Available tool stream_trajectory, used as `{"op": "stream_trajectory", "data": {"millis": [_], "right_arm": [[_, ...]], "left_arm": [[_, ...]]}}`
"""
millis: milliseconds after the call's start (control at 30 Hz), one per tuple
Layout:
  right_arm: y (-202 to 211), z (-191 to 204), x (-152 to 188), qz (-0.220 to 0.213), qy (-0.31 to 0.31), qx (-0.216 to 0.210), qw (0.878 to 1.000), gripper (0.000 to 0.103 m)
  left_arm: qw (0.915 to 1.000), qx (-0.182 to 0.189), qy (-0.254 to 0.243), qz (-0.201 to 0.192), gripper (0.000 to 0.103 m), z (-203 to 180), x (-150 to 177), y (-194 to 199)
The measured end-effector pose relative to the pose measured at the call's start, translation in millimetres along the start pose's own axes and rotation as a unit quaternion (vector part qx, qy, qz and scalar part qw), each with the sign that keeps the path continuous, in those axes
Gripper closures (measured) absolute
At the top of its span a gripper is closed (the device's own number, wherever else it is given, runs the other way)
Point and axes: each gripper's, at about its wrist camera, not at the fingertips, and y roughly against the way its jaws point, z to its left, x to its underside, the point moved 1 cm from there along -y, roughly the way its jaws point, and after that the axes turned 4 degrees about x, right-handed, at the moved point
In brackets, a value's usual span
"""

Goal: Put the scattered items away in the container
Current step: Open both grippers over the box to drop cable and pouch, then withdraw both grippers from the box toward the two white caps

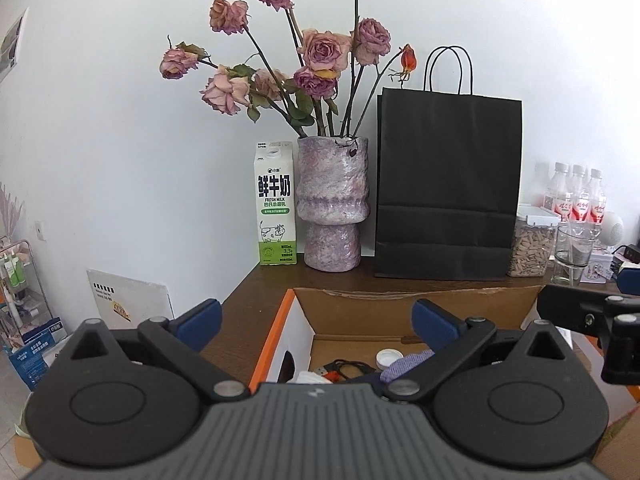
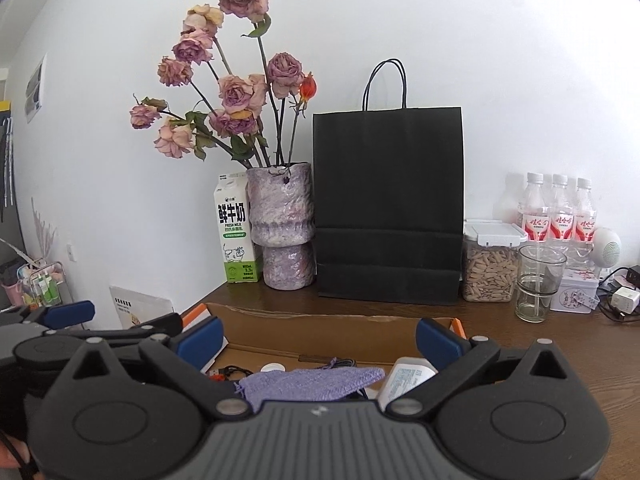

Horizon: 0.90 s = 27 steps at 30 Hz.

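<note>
Hovering side by side over the cardboard box (image 2: pixel 332 322), left gripper (image 1: pixel 316 322) and right gripper (image 2: pixel 318 340) gape empty — paper bag (image 2: pixel 388 204) and vase (image 2: pixel 282 224) stand behind the box's far edge.

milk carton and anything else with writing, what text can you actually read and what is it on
"鲜牛奶" on the milk carton, large black characters.
"FRESH MILK" on the same carton, under those characters.
Smaller print on the carton's green band and base: too small to read.
Red labels on the water bottles: blurred, not readable.
Label on the white bottle in the cardboard box: too small to read.
White card below the table: print too small.
</note>
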Motion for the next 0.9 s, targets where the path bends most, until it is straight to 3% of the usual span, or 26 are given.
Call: {"op": "stream_trajectory", "data": {"millis": [467,900], "right_arm": [[65.0,14.6,36.9,0.024,0.028,0.003,0.999,0.0],[89.7,16.3,110.9,0.121,0.026,0.006,0.992,0.0]], "left_arm": [[0.9997,-0.003,-0.001,0.026,0.0,22.7,40.4,66.3],[0.995,0.001,0.014,0.099,0.0,40.0,107.0,93.4]]}}
